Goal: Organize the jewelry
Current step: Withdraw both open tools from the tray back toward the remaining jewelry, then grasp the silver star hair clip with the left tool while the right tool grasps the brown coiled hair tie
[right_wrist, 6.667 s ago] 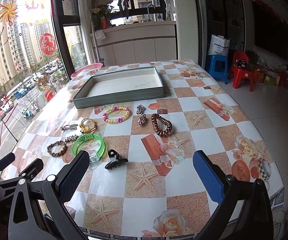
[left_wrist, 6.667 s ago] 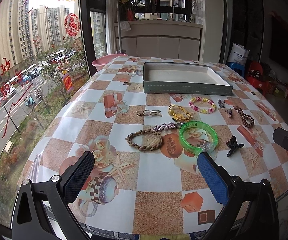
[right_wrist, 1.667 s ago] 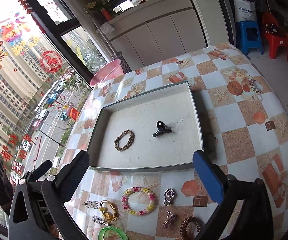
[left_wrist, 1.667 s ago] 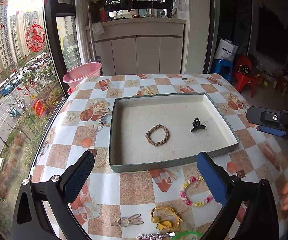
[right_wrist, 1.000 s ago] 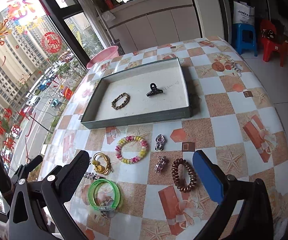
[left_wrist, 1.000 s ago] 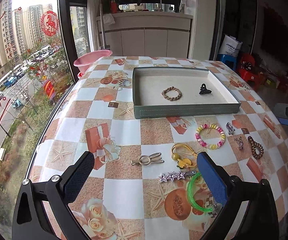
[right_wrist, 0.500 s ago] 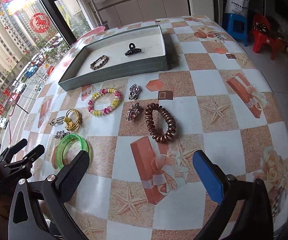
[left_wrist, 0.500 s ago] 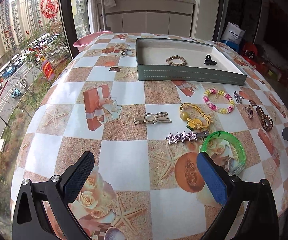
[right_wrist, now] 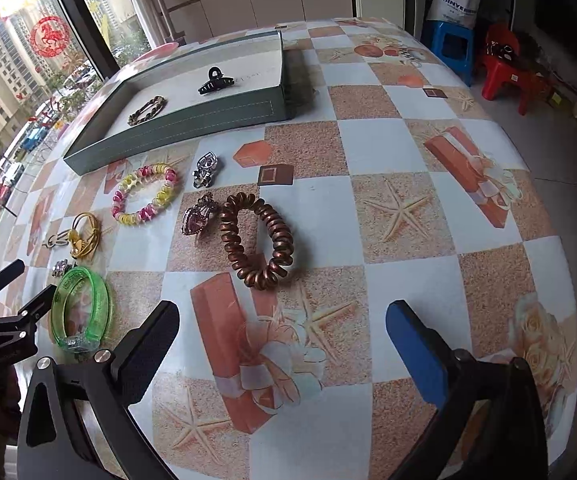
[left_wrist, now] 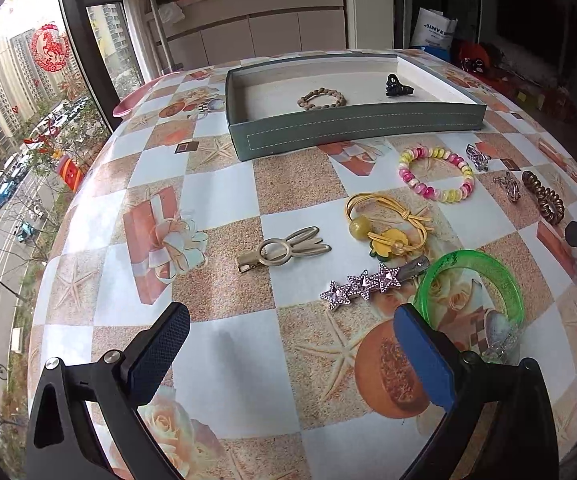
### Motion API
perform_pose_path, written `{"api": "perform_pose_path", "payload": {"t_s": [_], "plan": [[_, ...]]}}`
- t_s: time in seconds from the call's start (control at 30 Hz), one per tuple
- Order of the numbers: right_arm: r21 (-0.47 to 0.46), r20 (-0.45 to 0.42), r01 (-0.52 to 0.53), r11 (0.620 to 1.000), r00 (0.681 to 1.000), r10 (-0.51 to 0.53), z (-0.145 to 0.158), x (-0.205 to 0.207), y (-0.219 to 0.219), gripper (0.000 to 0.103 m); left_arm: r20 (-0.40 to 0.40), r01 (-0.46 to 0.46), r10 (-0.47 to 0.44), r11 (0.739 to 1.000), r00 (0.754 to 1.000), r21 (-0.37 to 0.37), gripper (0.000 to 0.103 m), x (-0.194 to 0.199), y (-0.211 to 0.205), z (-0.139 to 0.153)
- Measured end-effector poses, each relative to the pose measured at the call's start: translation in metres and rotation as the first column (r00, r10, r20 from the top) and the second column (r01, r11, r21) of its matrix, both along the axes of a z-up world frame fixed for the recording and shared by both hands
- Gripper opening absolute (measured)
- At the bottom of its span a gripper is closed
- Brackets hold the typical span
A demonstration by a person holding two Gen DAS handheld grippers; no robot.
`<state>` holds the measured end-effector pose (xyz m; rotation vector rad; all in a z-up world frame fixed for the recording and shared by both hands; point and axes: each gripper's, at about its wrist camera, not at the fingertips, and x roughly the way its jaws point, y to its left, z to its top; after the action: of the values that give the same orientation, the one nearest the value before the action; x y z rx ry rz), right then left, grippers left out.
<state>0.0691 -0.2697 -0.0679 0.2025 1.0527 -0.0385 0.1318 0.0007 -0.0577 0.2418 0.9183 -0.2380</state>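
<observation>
The grey-green tray [left_wrist: 352, 132] [right_wrist: 176, 136] holds a braided brown bracelet [left_wrist: 321, 99] [right_wrist: 147, 110] and a black claw clip [left_wrist: 398, 85] [right_wrist: 215, 80]. Loose on the table lie a beaded bracelet [left_wrist: 435, 173] [right_wrist: 144, 194], yellow hair tie [left_wrist: 388, 228], rabbit clip [left_wrist: 284, 249], star clip [left_wrist: 362, 283], green bangle [left_wrist: 472, 284] [right_wrist: 82, 306], brown coil hair tie [right_wrist: 257, 240] and small brooches [right_wrist: 199, 216]. My left gripper [left_wrist: 288, 356] hovers open just short of the star clip. My right gripper [right_wrist: 284, 344] hangs open just short of the coil tie.
The table wears a checkered cloth with starfish and gift prints [left_wrist: 216, 344]. A pink basin [left_wrist: 132, 98] sits at its far left edge by the window. A blue stool [right_wrist: 452, 50] and red chair [right_wrist: 504, 68] stand on the floor at right.
Both grippers came down and back from over the tray toward the near loose pieces, still open. The braided bracelet and claw clip, earlier on the table, now lie in the tray.
</observation>
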Motion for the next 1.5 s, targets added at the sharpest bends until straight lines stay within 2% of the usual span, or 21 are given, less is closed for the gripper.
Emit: {"api": "perform_pose_path", "payload": {"t_s": [0.07,0.1,0.23,0.3,0.4,0.43,0.5,0.57,0.6,0.7,0.73,0.77,0.8,0.93,1.07,1.5], "plan": [[-0.016,-0.006,-0.009,1.000,1.000,0.008,-0.003,0.005,0.002,0.103,0.005,0.019,-0.019,1.000,1.000,0.003,0.103,0.003,-0.005,0.001],[-0.024,-0.009,-0.013,1.000,1.000,0.012,-0.004,0.008,0.003,0.102,0.001,0.023,-0.023,1.000,1.000,0.008,0.099,0.004,-0.007,0.000],[-0.059,-0.015,-0.025,0.998,1.000,0.024,-0.007,0.019,0.008,0.101,0.003,0.030,-0.030,1.000,1.000,0.006,0.098,0.009,-0.014,0.002],[-0.077,-0.017,-0.038,0.996,0.999,0.037,-0.008,0.024,0.012,0.100,-0.001,0.042,-0.042,0.999,0.999,-0.002,0.091,0.010,-0.017,0.002],[-0.107,-0.021,-0.056,0.993,0.998,0.054,-0.008,0.032,0.018,0.096,-0.001,0.062,-0.062,0.998,0.998,0.001,0.088,0.010,-0.024,0.003],[-0.116,-0.021,-0.060,0.991,0.998,0.058,-0.008,0.034,0.020,0.095,-0.001,0.072,-0.072,0.997,0.997,0.001,0.082,0.009,-0.026,0.003],[-0.129,-0.023,-0.066,0.989,0.998,0.064,-0.008,0.038,0.023,0.093,-0.004,0.095,-0.095,0.995,0.995,0.002,0.078,0.009,-0.032,0.004],[-0.145,-0.021,-0.075,0.987,0.997,0.072,-0.007,0.040,0.026,0.087,-0.006,0.122,-0.122,0.993,0.993,0.001,0.071,0.007,-0.037,0.004],[-0.147,-0.018,-0.080,0.986,0.997,0.078,-0.007,0.040,0.026,0.084,-0.010,0.135,-0.135,0.991,0.991,-0.002,0.062,0.007,-0.039,0.005],[-0.151,-0.010,-0.091,0.984,0.996,0.091,-0.004,0.038,0.030,0.066,-0.026,0.156,-0.157,0.988,0.987,-0.022,0.044,0.005,-0.043,0.004],[-0.154,-0.006,-0.092,0.984,0.996,0.092,-0.003,0.038,0.030,0.056,-0.031,0.161,-0.161,0.987,0.986,-0.031,0.041,0.004,-0.044,0.004],[-0.155,-0.003,-0.091,0.984,0.996,0.092,-0.002,0.037,0.031,0.042,-0.030,0.161,-0.162,0.986,0.986,-0.034,0.041,0.003,-0.044,0.004],[-0.157,0.000,-0.088,0.984,0.996,0.089,-0.001,0.037,0.030,0.036,-0.028,0.161,-0.162,0.986,0.986,-0.036,0.041,0.001,-0.044,0.004],[-0.150,0.009,-0.080,0.985,0.997,0.082,0.001,0.035,0.030,0.024,-0.035,0.141,-0.144,0.987,0.989,-0.076,0.041,-0.002,-0.039,0.006],[-0.105,0.019,-0.074,0.992,0.997,0.076,0.004,0.029,0.027,0.024,-0.044,0.104,-0.110,0.987,0.993,-0.119,0.041,-0.004,-0.031,0.011],[0.069,0.071,-0.054,0.996,0.996,0.049,0.029,0.010,0.007,0.024,0.040,0.062,-0.055,0.977,0.998,-0.203,0.041,-0.007,-0.022,0.059]]}}
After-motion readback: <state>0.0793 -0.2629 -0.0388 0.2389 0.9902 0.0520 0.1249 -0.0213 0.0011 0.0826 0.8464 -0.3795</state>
